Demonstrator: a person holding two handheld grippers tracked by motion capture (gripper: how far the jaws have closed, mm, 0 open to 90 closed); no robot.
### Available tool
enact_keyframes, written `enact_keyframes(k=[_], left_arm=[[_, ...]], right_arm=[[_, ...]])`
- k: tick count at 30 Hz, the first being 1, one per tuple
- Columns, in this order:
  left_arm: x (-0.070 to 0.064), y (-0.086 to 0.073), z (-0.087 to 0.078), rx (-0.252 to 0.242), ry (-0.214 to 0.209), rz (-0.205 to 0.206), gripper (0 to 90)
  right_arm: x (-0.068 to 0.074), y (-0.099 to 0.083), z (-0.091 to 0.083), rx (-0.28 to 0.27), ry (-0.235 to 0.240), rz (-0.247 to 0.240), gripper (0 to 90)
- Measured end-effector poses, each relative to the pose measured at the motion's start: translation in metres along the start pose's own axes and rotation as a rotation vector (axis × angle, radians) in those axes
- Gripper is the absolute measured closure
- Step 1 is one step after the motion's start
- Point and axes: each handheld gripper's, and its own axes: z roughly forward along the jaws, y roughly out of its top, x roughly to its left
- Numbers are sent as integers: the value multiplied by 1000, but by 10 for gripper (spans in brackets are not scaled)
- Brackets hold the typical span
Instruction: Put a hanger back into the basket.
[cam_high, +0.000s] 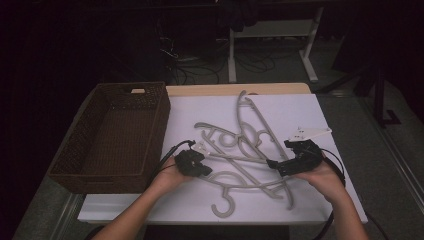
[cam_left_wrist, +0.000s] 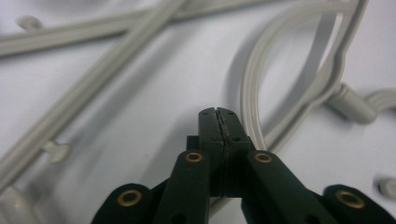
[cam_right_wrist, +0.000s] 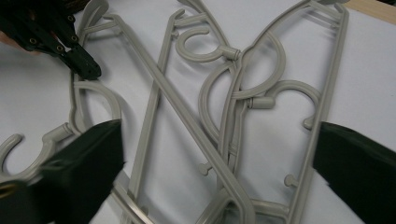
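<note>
Where the white sheet covers the table (cam_high: 330, 107), a tangle of grey plastic clothes hangers (cam_high: 240, 152) lies crossed over one another, hooks pointing several ways. Over the near left part of the pile sits the left hand-held gripper (cam_high: 202, 170), its jaws pressed together with nothing between them, the tip just beside a curved hanger rib (cam_left_wrist: 252, 100). At the pile's right edge, the right hand-held gripper (cam_high: 272, 164) points leftward with its jaws spread wide above the hangers. Further left, a dark brown woven wicker basket (cam_high: 75, 155) stands beside the sheet.
</note>
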Motion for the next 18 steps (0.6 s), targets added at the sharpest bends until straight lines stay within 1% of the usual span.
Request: enact_keyframes(k=[1, 2, 3, 4, 5, 6, 7, 9, 10, 11, 12, 13, 15, 16, 17, 18], left_arm=[[0, 0, -2, -15, 6, -1, 849], [0, 0, -4, -23, 13, 5, 821], [0, 0, -7, -44, 30, -1, 771], [0, -1, -11, -65, 45, -9, 675], [2, -2, -13, -80, 47, -18, 675], [3, -3, -16, -91, 49, -31, 628], [4, -4, -17, -95, 53, -42, 576], [7, -7, -20, -109, 60, -65, 534], [7, -9, -21, -109, 64, -67, 521], [7, -9, -21, -109, 64, -67, 518], [8, -10, -21, -111, 68, -67, 515], [8, -10, -21, -111, 68, -67, 516], [11, -11, -20, -104, 73, -67, 519], [11, -12, -19, -103, 76, -68, 532], [12, -12, -19, -98, 80, -67, 566], [12, -12, -18, -89, 88, -62, 671]], right_arm=[[0, 0, 0, 0, 0, 0, 98], [0, -1, -1, 6, 4, 7, 144], [0, -2, -1, 5, 7, 11, 175], [1, -6, -3, 14, 2, 36, 275], [1, -6, -3, 14, 2, 36, 275], [1, -8, -2, 19, -1, 47, 330], [2, -10, -2, 28, 0, 58, 397], [3, -14, 0, 47, 2, 80, 534], [7, -18, 4, 72, 21, 94, 657], [7, -18, 4, 72, 21, 94, 657], [12, -19, 10, 104, 24, 94, 763], [12, -19, 10, 104, 24, 94, 763], [17, -18, 18, 138, 30, 96, 838], [19, -18, 23, 156, 42, 94, 863], [21, -18, 27, 182, 50, 87, 874], [25, -19, 34, 233, 31, 65, 890]])
